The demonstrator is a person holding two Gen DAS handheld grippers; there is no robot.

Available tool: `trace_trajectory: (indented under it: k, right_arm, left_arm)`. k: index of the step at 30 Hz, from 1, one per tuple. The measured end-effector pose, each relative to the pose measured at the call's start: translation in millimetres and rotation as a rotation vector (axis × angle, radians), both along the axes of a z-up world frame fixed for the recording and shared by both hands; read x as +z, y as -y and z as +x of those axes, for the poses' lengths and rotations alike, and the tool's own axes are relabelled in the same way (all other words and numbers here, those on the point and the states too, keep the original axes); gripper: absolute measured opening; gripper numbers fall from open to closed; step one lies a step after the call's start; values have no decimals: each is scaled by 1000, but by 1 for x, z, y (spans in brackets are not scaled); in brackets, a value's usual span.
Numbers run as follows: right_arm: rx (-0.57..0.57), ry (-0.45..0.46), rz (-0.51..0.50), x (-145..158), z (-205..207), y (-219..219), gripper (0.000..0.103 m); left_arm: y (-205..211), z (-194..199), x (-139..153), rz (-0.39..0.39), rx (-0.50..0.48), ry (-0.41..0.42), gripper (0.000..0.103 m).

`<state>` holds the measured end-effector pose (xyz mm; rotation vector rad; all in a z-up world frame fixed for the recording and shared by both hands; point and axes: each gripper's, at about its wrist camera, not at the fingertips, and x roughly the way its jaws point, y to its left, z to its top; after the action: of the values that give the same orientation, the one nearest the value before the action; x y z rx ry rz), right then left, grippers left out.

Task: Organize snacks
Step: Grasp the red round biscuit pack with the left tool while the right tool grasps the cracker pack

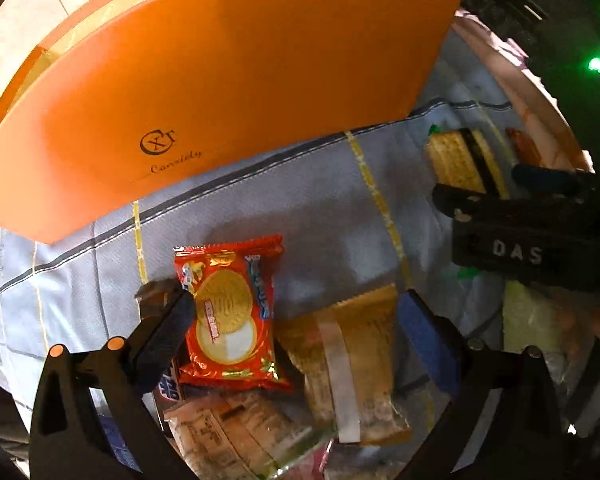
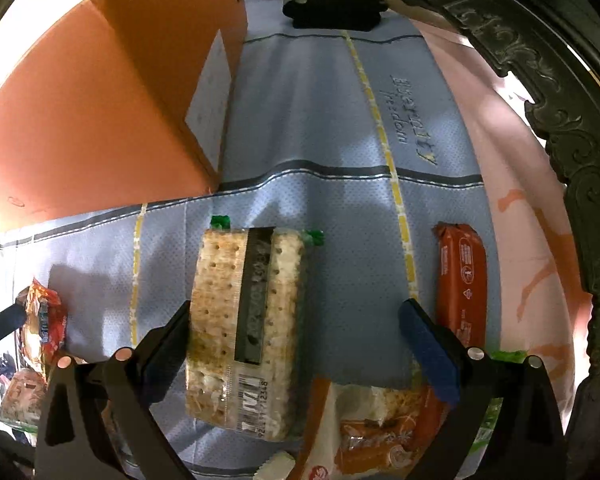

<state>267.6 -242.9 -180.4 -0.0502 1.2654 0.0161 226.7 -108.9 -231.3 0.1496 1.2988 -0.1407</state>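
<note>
Snack packets lie on a blue-grey cloth [image 1: 320,200]. In the left wrist view my left gripper [image 1: 292,304] is open over a red biscuit packet [image 1: 230,316] and a golden-brown packet [image 1: 356,360]; its left finger touches the red packet's edge. In the right wrist view my right gripper [image 2: 296,316] is open around a clear cracker packet [image 2: 244,328] with a dark band. A red-brown bar [image 2: 462,284] lies just right of it. My right gripper also shows in the left wrist view [image 1: 512,184], beside the cracker packet [image 1: 460,160].
A large orange box [image 1: 220,80] stands at the back left, open in the right wrist view [image 2: 100,120]. More packets pile near the front [image 1: 228,432] [image 2: 380,432]. A dark carved frame [image 2: 560,120] borders the right side.
</note>
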Motion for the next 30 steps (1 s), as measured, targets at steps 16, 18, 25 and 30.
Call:
trace_trajectory:
  k: [16, 18, 25, 30]
  right_arm:
    - [8, 9, -5, -14, -22, 1, 97]
    - [21, 50, 9, -7, -29, -4, 75]
    - [32, 55, 19, 1, -43, -25, 48]
    - [31, 121, 24, 31, -61, -26, 48]
  left_arm:
    - [-5, -6, -25, -34, 40, 46, 95]
    - [-7, -12, -20, -26, 37, 71, 72]
    - [-15, -15, -10, -38, -11, 78, 42]
    - [-37, -17, 16, -96, 6, 100, 42]
